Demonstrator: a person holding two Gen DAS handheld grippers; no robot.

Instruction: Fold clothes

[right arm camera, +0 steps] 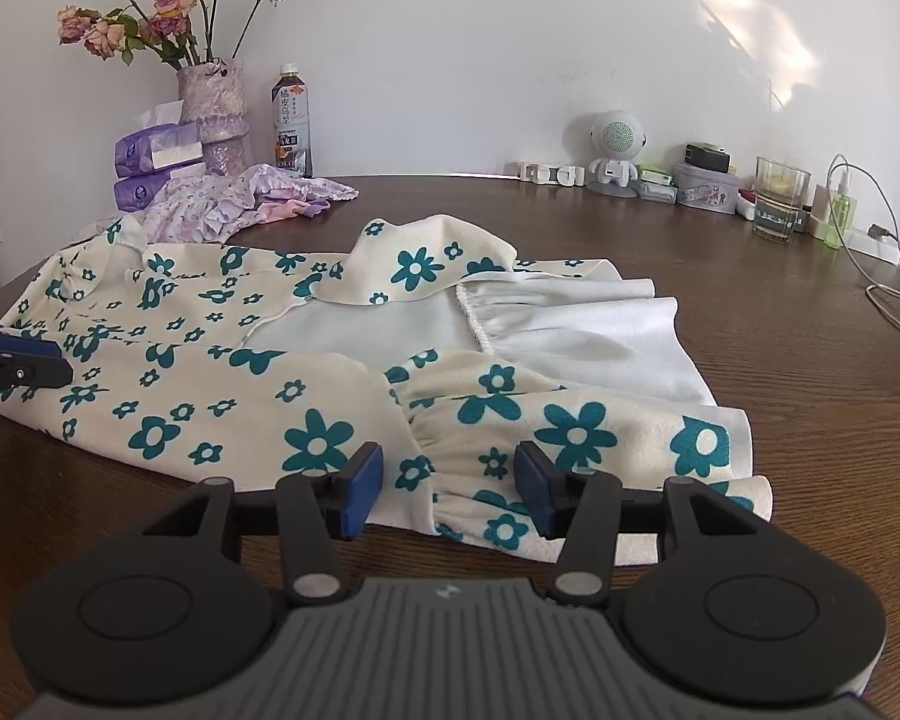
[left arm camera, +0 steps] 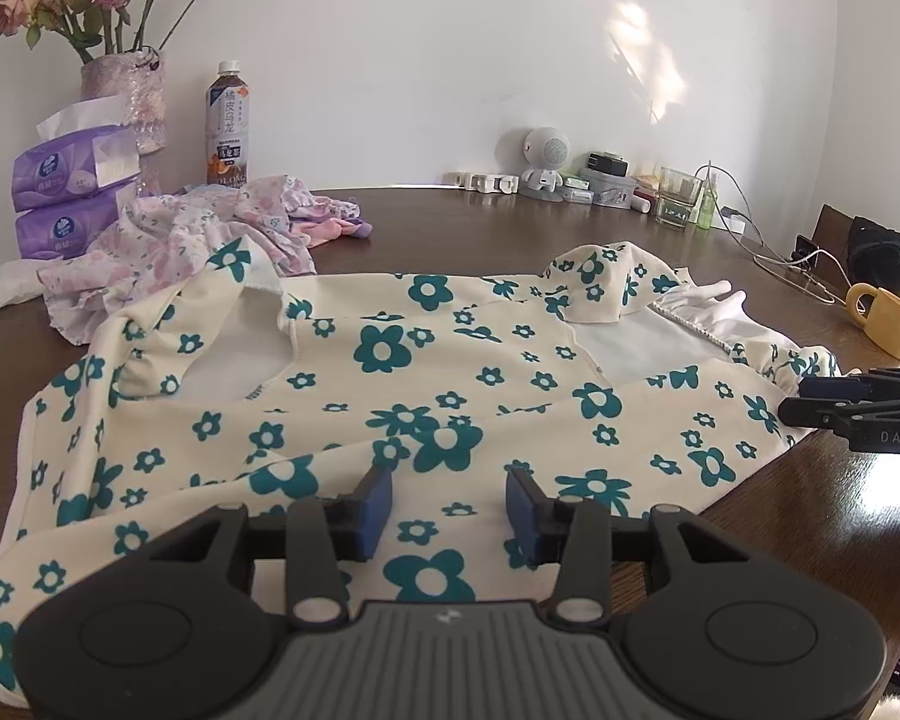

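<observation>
Both tongs, left (left arm camera: 448,507) and right (right arm camera: 450,489), gape empty at 6 o'clock over the dress (left arm camera: 390,384), positioned for folding.

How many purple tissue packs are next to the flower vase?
2. One tissue pack sits on top of the other, stacked beside the vase. More could hide behind.

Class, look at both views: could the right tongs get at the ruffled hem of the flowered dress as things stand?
Probably yes: the right tongs are open just above the ruffled hem, with nothing between them.
</observation>
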